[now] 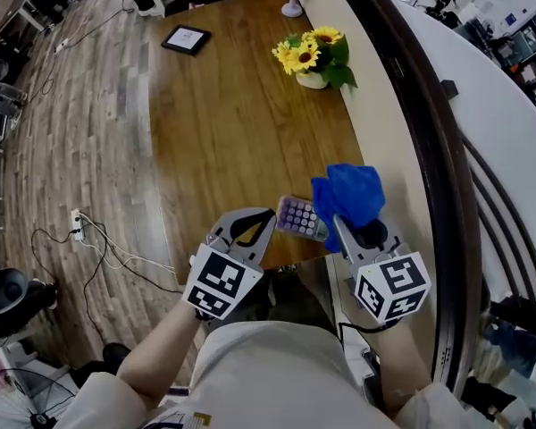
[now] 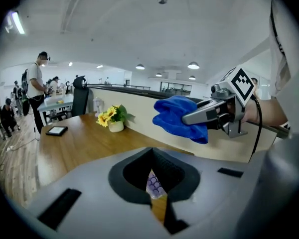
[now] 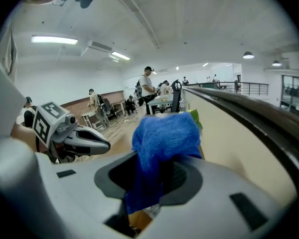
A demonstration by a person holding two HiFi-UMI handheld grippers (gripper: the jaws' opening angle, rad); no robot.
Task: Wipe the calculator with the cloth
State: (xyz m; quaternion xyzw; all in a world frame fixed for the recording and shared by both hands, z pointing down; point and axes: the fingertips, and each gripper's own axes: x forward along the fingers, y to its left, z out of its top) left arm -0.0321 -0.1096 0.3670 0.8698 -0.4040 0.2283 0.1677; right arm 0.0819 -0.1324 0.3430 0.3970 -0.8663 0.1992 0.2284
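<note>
On the near side of the sunflower pot (image 1: 313, 79), well apart from it, over the front edge of the wooden table (image 1: 223, 123): a calculator (image 1: 301, 217), pinched by one end in the left gripper (image 1: 270, 214), jaws squeezed tight on it. Purple keys facing up. Just to the right of the calculator, nearly straight in front of the pot, a blue cloth (image 1: 348, 195), bunched up and clamped in the right gripper (image 1: 341, 226), jaws pressed together on its folds. Cloth edge right against the calculator; touching or not, hard to tell. Farther off than the sunflower pot and to its left, a dark tablet (image 1: 186, 39) lying flat on the wood.
</note>
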